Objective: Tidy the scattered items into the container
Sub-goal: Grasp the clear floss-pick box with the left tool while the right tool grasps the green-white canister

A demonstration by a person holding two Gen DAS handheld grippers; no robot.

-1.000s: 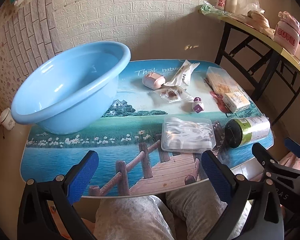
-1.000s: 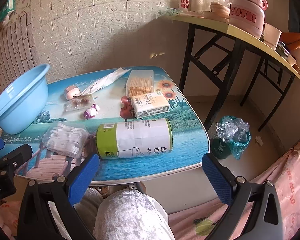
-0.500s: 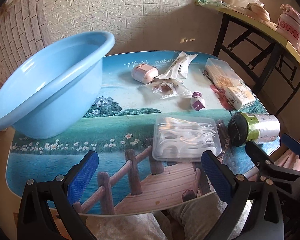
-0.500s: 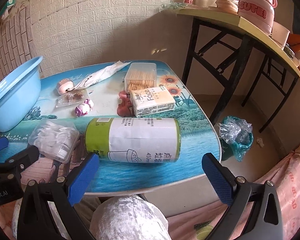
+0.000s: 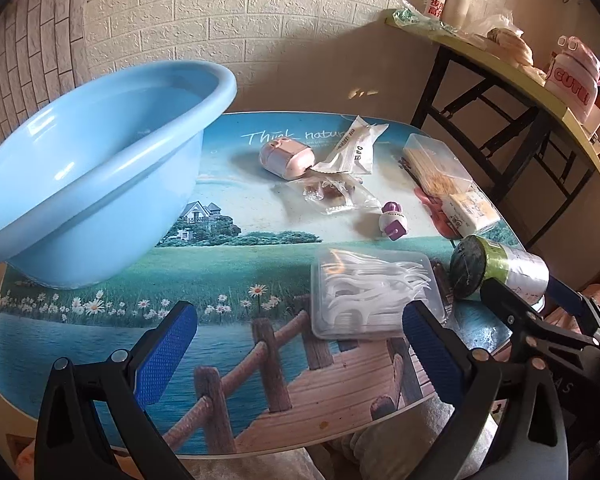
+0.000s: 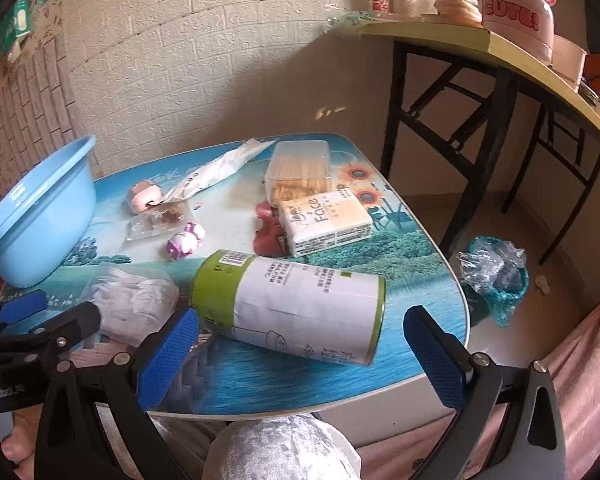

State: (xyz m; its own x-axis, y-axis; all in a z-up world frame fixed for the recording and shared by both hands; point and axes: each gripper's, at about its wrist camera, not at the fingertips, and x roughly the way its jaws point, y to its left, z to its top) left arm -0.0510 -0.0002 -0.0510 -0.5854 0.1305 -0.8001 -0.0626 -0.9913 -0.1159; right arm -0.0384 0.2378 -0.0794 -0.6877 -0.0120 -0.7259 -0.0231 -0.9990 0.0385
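Note:
A light blue basin (image 5: 84, 168) stands at the table's left; it also shows in the right wrist view (image 6: 36, 220). Scattered on the table lie a green-and-white roll (image 6: 292, 304), a clear box of floss picks (image 5: 374, 292), a tissue pack (image 6: 326, 222), a toothpick box (image 6: 300, 168), a small pink case (image 5: 286, 156), a snack packet (image 5: 328, 194), a white sachet (image 5: 352, 146) and a purple-white toy (image 5: 394, 222). My left gripper (image 5: 298, 344) is open and empty, near the floss box. My right gripper (image 6: 300, 344) is open, its jaws straddling the roll without touching it.
The low table (image 5: 100, 336) has a printed landscape top and a near edge just ahead of both grippers. A yellow folding table (image 6: 520, 60) with a pink jar stands at the right. A bin with a plastic bag (image 6: 494, 276) sits on the floor.
Both grippers have moved forward over the table. The roll now lies between my right gripper's jaws, and the floss box is closer to my left gripper. Both stay open.

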